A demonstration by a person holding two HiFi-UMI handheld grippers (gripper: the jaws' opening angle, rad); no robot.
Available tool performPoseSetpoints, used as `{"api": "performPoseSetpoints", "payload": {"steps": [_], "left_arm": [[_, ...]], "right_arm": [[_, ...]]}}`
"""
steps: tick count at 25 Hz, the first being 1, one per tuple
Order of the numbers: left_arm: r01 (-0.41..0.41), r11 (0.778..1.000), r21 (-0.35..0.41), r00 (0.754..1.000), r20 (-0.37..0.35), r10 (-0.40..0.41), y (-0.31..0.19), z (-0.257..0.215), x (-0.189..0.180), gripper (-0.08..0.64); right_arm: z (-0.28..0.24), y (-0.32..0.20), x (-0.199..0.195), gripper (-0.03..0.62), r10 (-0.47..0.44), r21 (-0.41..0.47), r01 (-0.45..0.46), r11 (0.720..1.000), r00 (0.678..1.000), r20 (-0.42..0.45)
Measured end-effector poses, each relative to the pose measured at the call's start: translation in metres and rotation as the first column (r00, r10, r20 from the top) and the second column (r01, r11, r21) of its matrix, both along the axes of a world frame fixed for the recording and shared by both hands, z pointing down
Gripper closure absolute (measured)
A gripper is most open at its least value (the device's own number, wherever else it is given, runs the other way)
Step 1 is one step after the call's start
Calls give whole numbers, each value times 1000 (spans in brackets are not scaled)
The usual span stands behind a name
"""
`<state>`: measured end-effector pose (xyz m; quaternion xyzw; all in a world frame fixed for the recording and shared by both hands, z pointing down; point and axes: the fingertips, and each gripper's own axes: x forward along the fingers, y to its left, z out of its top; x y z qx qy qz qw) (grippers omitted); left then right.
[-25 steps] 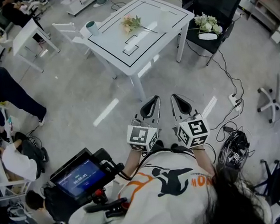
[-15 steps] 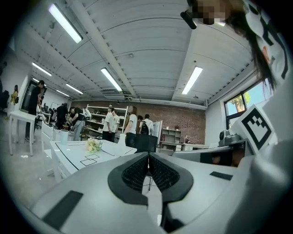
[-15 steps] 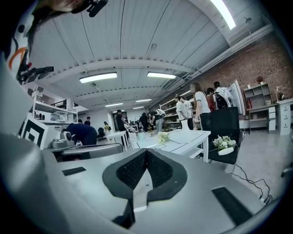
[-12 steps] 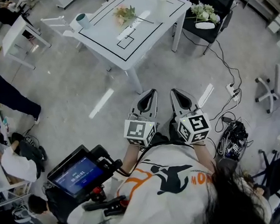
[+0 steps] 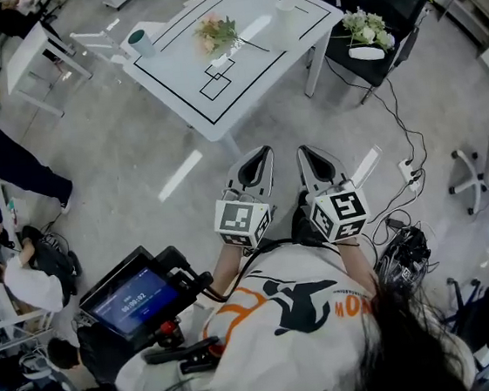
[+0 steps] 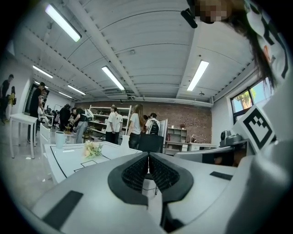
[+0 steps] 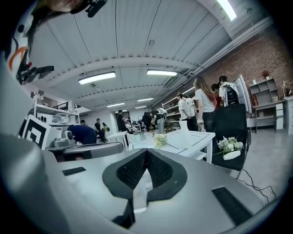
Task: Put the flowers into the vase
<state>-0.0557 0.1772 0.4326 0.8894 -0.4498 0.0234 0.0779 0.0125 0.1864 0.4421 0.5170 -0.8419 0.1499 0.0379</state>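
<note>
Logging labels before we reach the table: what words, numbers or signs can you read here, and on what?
"MON": orange letters on the shirt; the rest is under hair.
Monitor: a row of digits, too blurred to read.
Marker cubes: black square patterns only, no words.
Table: black lines, no text.

Long white ceiling light tubes (image 6: 112, 77) give a bright, even light with only soft shadows. They make pale stripes of glare on the glossy grey floor (image 5: 181, 173) and on the white square table with black lines (image 5: 253, 80). Both gripper views are strongly curved, with dark rounded corners, and the grey plastic bodies of the left gripper (image 6: 149, 153) and the right gripper (image 7: 147, 150) look soft near the lens.
</note>
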Motion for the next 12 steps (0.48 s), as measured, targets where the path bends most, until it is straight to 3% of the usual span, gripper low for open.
{"api": "performPoseSetpoints", "payload": {"steps": [12], "left_arm": [[87, 996, 0, 996, 0, -87, -88, -13, 57, 548]], "right_arm": [[-13, -94, 60, 581, -84, -7, 84, 996, 996, 28]]}}
